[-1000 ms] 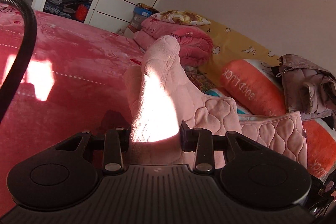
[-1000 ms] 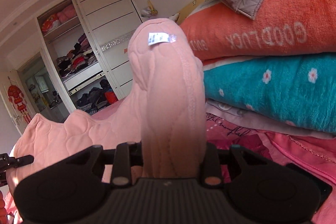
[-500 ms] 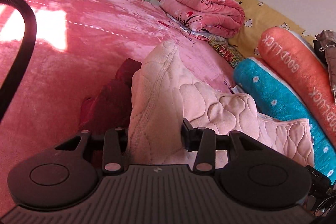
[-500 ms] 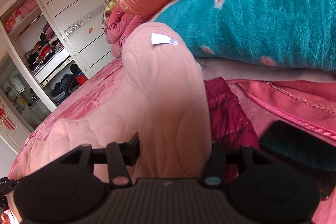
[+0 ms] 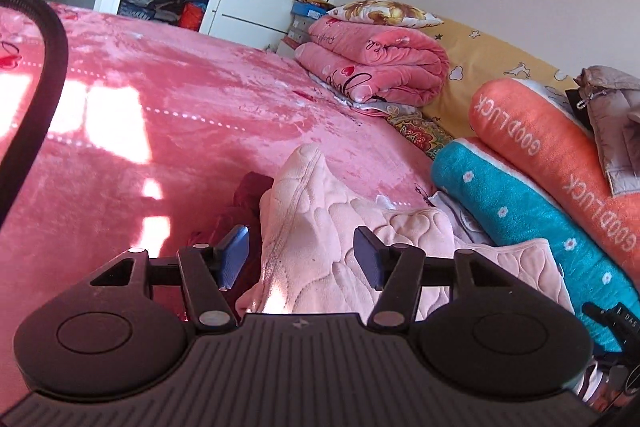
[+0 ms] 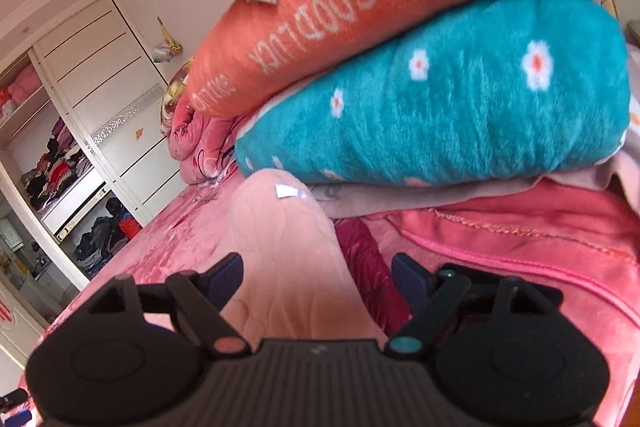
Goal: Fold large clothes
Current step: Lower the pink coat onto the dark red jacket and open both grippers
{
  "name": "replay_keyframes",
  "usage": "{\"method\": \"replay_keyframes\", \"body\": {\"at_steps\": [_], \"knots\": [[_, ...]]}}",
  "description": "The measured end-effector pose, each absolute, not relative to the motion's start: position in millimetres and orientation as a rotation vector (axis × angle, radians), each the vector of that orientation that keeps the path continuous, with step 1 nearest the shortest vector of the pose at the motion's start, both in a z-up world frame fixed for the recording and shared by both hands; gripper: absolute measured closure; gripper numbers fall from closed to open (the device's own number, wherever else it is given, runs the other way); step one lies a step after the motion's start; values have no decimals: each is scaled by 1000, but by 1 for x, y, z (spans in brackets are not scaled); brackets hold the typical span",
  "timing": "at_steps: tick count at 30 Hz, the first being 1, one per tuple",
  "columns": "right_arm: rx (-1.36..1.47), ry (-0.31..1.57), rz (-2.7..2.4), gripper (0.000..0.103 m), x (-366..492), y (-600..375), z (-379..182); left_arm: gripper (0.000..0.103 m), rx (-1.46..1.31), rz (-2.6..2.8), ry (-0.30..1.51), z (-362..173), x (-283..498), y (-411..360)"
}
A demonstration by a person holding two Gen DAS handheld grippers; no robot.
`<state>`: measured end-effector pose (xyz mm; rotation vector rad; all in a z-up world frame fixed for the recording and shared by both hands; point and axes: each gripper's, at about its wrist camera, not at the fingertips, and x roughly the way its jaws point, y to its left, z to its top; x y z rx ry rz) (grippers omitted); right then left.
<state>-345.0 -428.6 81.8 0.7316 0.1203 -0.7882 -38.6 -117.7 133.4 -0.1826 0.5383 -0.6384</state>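
Pink bedding (image 5: 168, 131) lies under our pink quilted garment (image 5: 320, 247), which rests on a dark red garment (image 6: 372, 267) beside the stacked blankets (image 6: 460, 107). Our left gripper (image 5: 302, 259) and right gripper (image 6: 318, 279) have just been opening; the garment lies between loose pads, released.

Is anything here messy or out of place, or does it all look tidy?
One thing: the pink quilted garment stands up in a crumpled ridge between the open left gripper, not flat. A dark red garment lies bunched beside it. A grey jacket is slumped on the stacked blankets.
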Motion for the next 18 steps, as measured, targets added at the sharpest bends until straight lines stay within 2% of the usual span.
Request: {"method": "replay_keyframes", "body": {"at_steps": [4, 8, 12, 14, 18], "knots": [[691, 83, -758, 21, -360, -388, 102, 20, -116, -655, 491, 148, -83, -89], [632, 71, -730, 18, -367, -332, 123, 4, -76, -658, 485, 154, -133, -57], [616, 116, -669, 12, -372, -272, 139, 3, -58, -636, 521, 156, -181, -22], [591, 154, -654, 4, -373, -244, 146, 0, -59, -620, 532, 156, -199, -7], [542, 201, -626, 1, -383, -194, 155, 0, -45, -551, 504, 166, -232, 20]]}}
